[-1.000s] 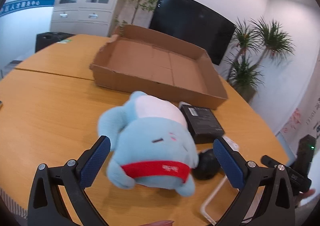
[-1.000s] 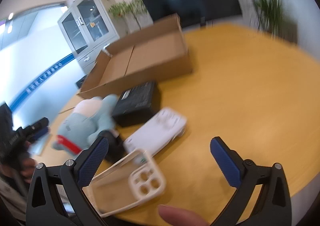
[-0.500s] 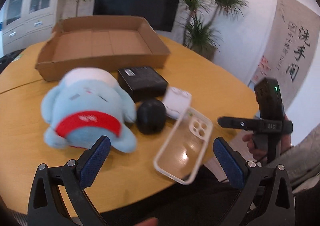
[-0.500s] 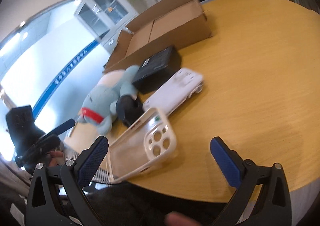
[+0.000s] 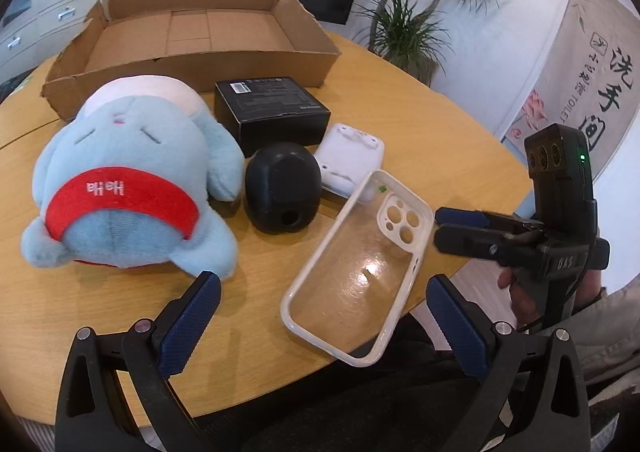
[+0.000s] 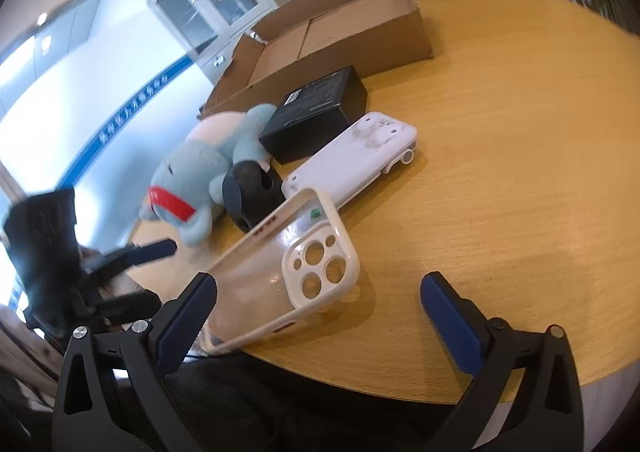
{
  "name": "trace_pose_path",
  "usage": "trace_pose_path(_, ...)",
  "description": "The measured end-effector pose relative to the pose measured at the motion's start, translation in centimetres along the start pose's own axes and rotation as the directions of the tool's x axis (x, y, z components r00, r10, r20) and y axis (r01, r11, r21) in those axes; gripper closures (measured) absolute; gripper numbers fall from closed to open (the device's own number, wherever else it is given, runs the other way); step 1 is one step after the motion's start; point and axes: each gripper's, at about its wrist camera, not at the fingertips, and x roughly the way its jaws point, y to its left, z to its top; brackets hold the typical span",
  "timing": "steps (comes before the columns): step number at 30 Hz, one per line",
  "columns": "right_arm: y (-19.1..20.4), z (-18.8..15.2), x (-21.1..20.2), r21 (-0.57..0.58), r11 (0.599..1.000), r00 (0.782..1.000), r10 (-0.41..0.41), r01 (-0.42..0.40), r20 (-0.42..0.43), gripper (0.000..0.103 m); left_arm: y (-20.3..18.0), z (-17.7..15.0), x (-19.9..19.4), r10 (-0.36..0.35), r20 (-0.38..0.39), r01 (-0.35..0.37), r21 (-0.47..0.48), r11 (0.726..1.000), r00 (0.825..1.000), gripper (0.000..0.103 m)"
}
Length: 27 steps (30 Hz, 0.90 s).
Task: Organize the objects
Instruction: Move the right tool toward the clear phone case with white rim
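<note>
Both your hand-held grippers, left [image 5: 323,314] and right [image 6: 318,312], gape wide, grasping nothing. The phone case [image 5: 357,275] overhangs the table [image 5: 420,124] edge, beside the black ball [image 5: 282,187], plush [image 5: 128,180] and black box [image 5: 271,108]; cardboard box [image 5: 192,32] behind.

Five loose things and an open box on the table

A clear phone case [image 5: 358,272] lies between the fingers [image 5: 192,326], overhanging the table [image 5: 420,124] edge; beyond them sit a black ball [image 5: 282,188], a blue plush [image 5: 128,180], a white case [image 5: 350,162], a black box [image 5: 272,108] and an empty cardboard tray [image 5: 192,32].
</note>
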Motion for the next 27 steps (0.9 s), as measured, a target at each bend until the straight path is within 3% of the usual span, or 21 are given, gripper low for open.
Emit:
trace_pose_path(6, 1.7, -0.3, 1.2, -0.089, 0.986, 0.989, -0.144, 0.142, -0.019, 0.001, 0.2, -0.3, 1.6, 0.051, -0.049, -0.051, -0.005, 0.999, 0.998, 0.0)
trace_pose_path(10, 2.7, -0.3, 2.4, -0.177, 0.941, 0.955, -0.294, 0.287, -0.018, 0.006, 0.7, -0.6, 2.7, 0.049, -0.097, -0.052, -0.026, 0.998, 0.994, 0.0)
trace_pose_path(12, 2.8, -0.3, 2.6, -0.194, 0.923, 0.94, -0.341, 0.332, -0.013, 0.012, 1.1, -0.9, 3.3, 0.012, -0.132, -0.02, -0.061, 0.998, 0.991, 0.0)
trace_pose_path(17, 2.4, 0.0, 2.4, -0.175, 0.919, 0.932, -0.361, 0.354, -0.01, 0.028, 1.1, -1.0, 3.1, 0.023, -0.142, -0.032, -0.057, 0.998, 0.99, 0.0)
trace_pose_path(19, 2.3, 0.1, 2.2, -0.162, 0.923, 0.935, -0.355, 0.349, -0.011, 0.036, 0.6, -1.2, 3.2, 0.051, -0.153, -0.054, -0.015, 0.998, 0.987, 0.0)
trace_pose_path(20, 2.4, 0.1, 2.2, -0.16, 0.92, 0.932, -0.363, 0.357, -0.011, 0.046, 0.2, -1.3, 3.4, 0.072, -0.158, -0.07, 0.017, 0.997, 0.985, 0.0)
trace_pose_path(22, 2.5, 0.3, 2.3, -0.156, 0.919, 0.93, -0.367, 0.362, -0.007, 0.048, -0.6, -1.7, 3.6, 0.113, -0.17, -0.099, 0.086, 0.991, 0.979, 0.0)
trace_pose_path(25, 2.7, 0.2, 2.2, -0.157, 0.922, 0.933, -0.36, 0.355, -0.002, 0.056, -0.4, -1.7, 3.4, 0.099, -0.164, -0.087, 0.077, 0.993, 0.981, 0.0)
trace_pose_path(27, 2.9, 0.1, 2.2, -0.155, 0.929, 0.94, -0.341, 0.336, -0.002, 0.068, 0.1, -1.5, 3.2, 0.074, -0.154, -0.069, 0.036, 0.997, 0.985, 0.0)
